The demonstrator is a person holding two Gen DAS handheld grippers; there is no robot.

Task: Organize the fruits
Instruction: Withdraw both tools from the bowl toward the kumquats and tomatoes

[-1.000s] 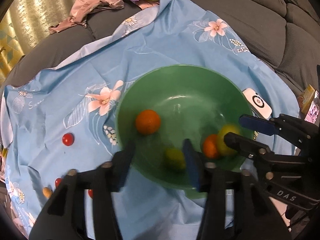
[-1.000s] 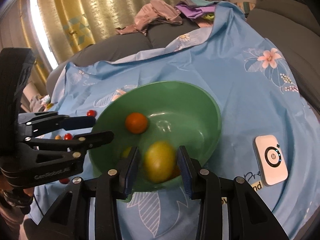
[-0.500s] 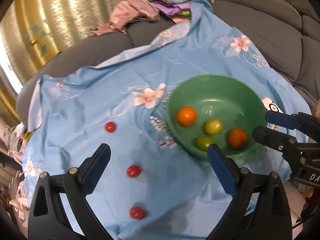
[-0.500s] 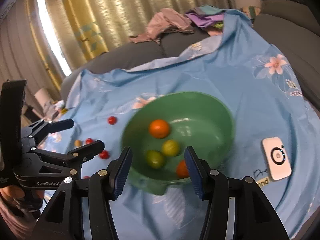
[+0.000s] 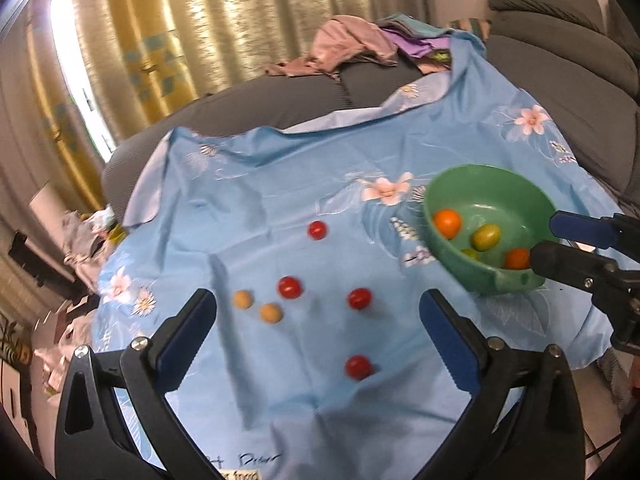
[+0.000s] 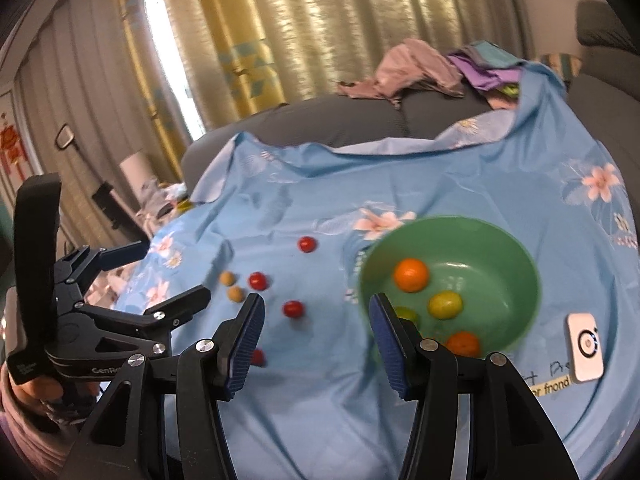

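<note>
Between picks. My left gripper (image 5: 316,322) has just opened wide, empty; right gripper (image 6: 316,334) part open, empty. Four fruits sit in the green bowl (image 5: 456,184). Next: drop onto the nearest cherry tomato (image 5: 359,298) on the blue cloth (image 5: 260,184).

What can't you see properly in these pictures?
- Green fruit low in the green bowl: right wrist view, half hidden by the right gripper; left wrist view, by the bowl's near wall.
- Lowest red tomato: right wrist view, partly behind the jaws.
- Black writing on the blue cloth: left wrist view, cut off by the bottom edge.
- Clothes pile: both views, too far to tell apart.
</note>
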